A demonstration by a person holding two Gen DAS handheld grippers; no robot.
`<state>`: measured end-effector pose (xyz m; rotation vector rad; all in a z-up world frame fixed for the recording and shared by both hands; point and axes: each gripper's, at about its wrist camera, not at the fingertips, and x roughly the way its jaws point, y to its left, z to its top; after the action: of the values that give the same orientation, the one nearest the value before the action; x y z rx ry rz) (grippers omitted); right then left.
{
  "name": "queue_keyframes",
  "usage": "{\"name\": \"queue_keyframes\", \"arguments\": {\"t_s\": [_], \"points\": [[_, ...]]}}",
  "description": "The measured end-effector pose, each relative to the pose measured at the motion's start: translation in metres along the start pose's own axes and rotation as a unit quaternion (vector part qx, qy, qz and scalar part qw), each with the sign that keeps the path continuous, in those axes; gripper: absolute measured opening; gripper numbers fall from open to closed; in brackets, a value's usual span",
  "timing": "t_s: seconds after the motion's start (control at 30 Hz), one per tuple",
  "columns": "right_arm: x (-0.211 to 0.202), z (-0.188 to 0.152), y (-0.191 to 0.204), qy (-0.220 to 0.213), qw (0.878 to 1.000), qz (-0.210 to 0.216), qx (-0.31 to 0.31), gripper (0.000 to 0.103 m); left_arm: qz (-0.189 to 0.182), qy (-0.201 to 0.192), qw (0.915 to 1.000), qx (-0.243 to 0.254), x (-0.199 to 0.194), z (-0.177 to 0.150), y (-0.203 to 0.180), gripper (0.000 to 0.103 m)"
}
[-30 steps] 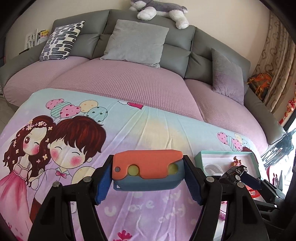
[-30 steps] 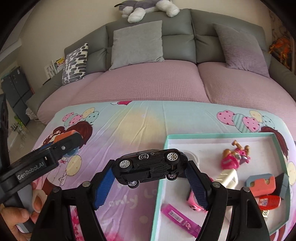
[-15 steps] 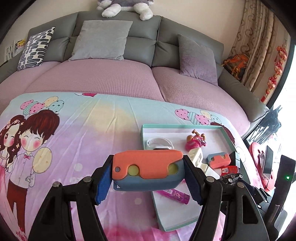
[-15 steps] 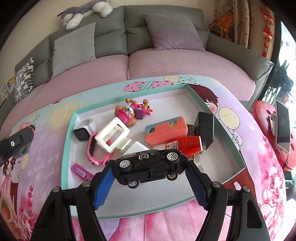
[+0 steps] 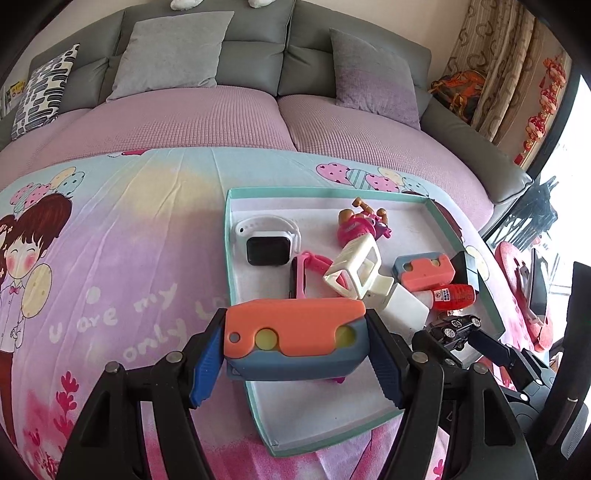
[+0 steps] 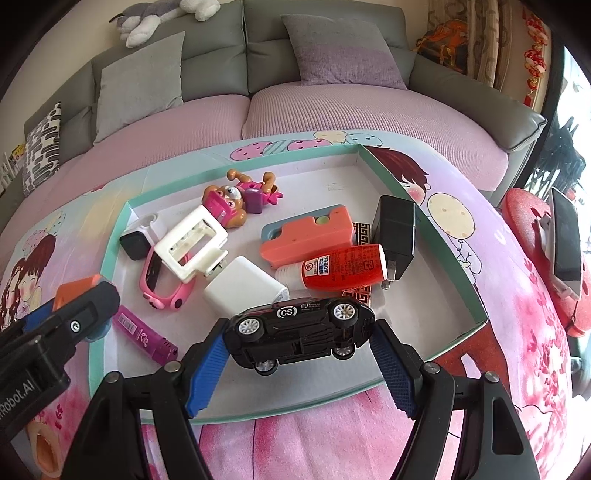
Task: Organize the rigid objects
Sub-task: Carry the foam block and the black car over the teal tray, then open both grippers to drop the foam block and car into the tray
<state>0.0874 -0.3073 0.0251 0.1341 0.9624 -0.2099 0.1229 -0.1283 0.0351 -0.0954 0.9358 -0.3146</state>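
I see a big grey sofa [image 5: 255,48] with pink seat covers [image 5: 184,118]. Two grey cushions [image 5: 173,48] and one black-and-white cushion [image 5: 40,92] lean on its back. A soft toy dog [image 6: 159,18] lies on top. In front lies a cartoon cloth [image 5: 110,258] with balloons and two children. On the right hang a beige curtain [image 5: 506,62] and red decorations [image 5: 546,85]. Bright daylight comes in there.
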Motion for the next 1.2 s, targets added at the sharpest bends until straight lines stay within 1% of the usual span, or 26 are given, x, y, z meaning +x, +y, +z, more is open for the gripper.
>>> {"name": "queue_keyframes", "arguments": {"t_s": [0.23, 0.4, 0.7, 0.8, 0.93, 0.97, 1.03, 1.07, 1.1, 1.13, 1.2], "points": [[0.004, -0.001, -0.001, 0.007, 1.0, -0.002, -0.002, 0.078, -0.004, 0.018, 0.9998, -0.001, 0.009, -0.007, 0.002, 0.072], [0.004, -0.001, -0.001, 0.008, 1.0, -0.004, -0.004, 0.078, 0.0, 0.026, 0.9996, -0.008, 0.01, -0.008, 0.006, 0.072], [0.002, -0.001, -0.002, 0.009, 1.0, -0.003, -0.004, 0.079, -0.001, 0.022, 0.9997, 0.001, 0.002, -0.006, 0.003, 0.074], [0.001, -0.001, -0.001, 0.009, 1.0, -0.001, -0.005, 0.079, 0.004, 0.018, 0.9998, 0.002, -0.002, -0.006, 0.004, 0.077], [-0.001, -0.001, 0.002, 0.008, 1.0, 0.0, -0.012, 0.079, 0.014, 0.011, 0.9998, -0.003, -0.008, -0.004, 0.009, 0.077], [-0.001, -0.001, 0.003, 0.008, 1.0, 0.0, -0.013, 0.08, 0.02, 0.008, 0.9998, -0.005, -0.009, -0.004, 0.01, 0.077], [-0.002, -0.001, 0.004, 0.007, 1.0, 0.001, -0.013, 0.09, 0.033, 0.004, 0.9994, -0.009, -0.011, -0.004, 0.015, 0.078], [-0.003, -0.001, 0.004, 0.005, 1.0, 0.001, -0.013, 0.091, 0.039, 0.003, 0.9992, -0.01, -0.011, -0.004, 0.017, 0.08], [-0.003, 0.0, 0.004, 0.005, 1.0, 0.002, -0.013, 0.091, 0.046, 0.002, 0.9989, -0.011, -0.012, -0.004, 0.02, 0.087], [-0.003, 0.0, 0.005, 0.004, 1.0, 0.002, -0.013, 0.091, 0.052, 0.001, 0.9986, -0.014, -0.013, -0.004, 0.024, 0.09], [-0.004, 0.0, 0.005, 0.002, 1.0, 0.003, -0.013, 0.091, 0.063, 0.0, 0.9978, -0.022, -0.014, -0.005, 0.031, 0.094]]}}
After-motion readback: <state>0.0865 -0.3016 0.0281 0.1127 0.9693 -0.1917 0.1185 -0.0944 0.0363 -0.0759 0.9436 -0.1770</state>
